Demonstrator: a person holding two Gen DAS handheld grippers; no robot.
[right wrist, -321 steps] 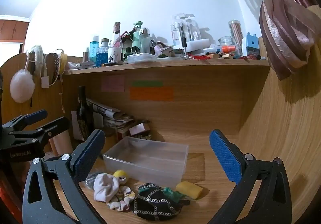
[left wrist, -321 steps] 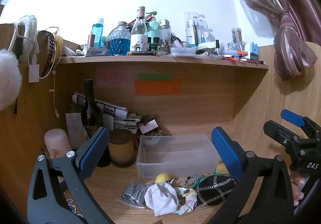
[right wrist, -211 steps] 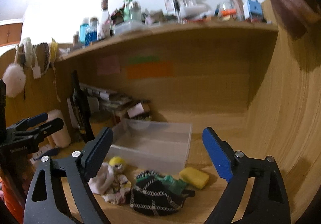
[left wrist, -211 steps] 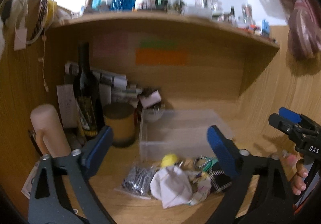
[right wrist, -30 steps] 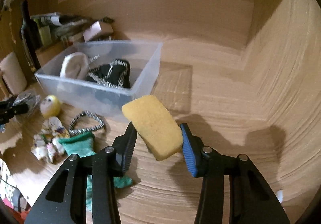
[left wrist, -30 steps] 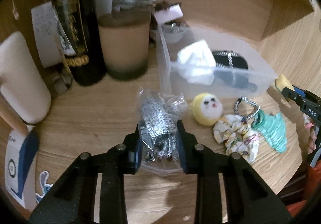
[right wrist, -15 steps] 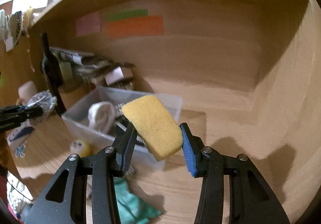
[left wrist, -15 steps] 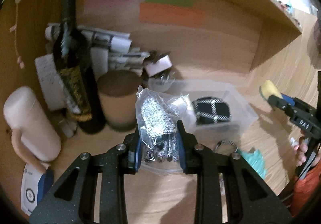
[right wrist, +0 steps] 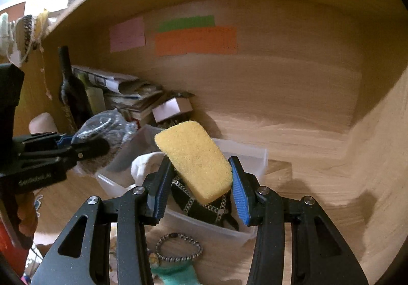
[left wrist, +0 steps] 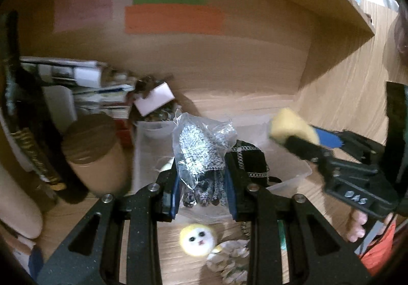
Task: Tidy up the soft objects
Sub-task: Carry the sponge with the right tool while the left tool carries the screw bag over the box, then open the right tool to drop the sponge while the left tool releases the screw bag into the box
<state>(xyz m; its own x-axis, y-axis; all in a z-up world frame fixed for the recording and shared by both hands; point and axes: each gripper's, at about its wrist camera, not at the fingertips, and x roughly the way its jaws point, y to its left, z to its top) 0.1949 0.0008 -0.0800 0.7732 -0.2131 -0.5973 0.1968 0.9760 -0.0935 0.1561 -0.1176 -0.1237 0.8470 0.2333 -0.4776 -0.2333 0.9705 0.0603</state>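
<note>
My left gripper (left wrist: pixel 201 190) is shut on a clear plastic bag of silver-grey scrunchies (left wrist: pixel 200 149) and holds it above the near edge of the clear plastic bin (left wrist: pixel 293 175). My right gripper (right wrist: pixel 197 183) is shut on a yellow sponge (right wrist: pixel 195 157) and holds it above the same bin (right wrist: pixel 257 157). The bin holds a black chain-trimmed pouch (right wrist: pixel 204 202) and a white cloth (right wrist: pixel 145 165). On the desk in front lie a yellow plush ball with a face (left wrist: pixel 197 236), a floral scrunchie (left wrist: pixel 230 259), a beaded bracelet (right wrist: pixel 178 246) and a teal cloth (right wrist: pixel 176 274).
A dark wine bottle (left wrist: pixel 23 116), a tan candle jar (left wrist: pixel 91 152) and a pink cylinder (left wrist: pixel 15 198) stand left of the bin. Stacked papers and a small box (left wrist: pixel 155 101) lie behind it. A shelf overhangs the wooden nook; its side wall is at the right.
Both grippers have moved in over the bin with their loads. The right gripper with the sponge now appears much closer in the left wrist view.
</note>
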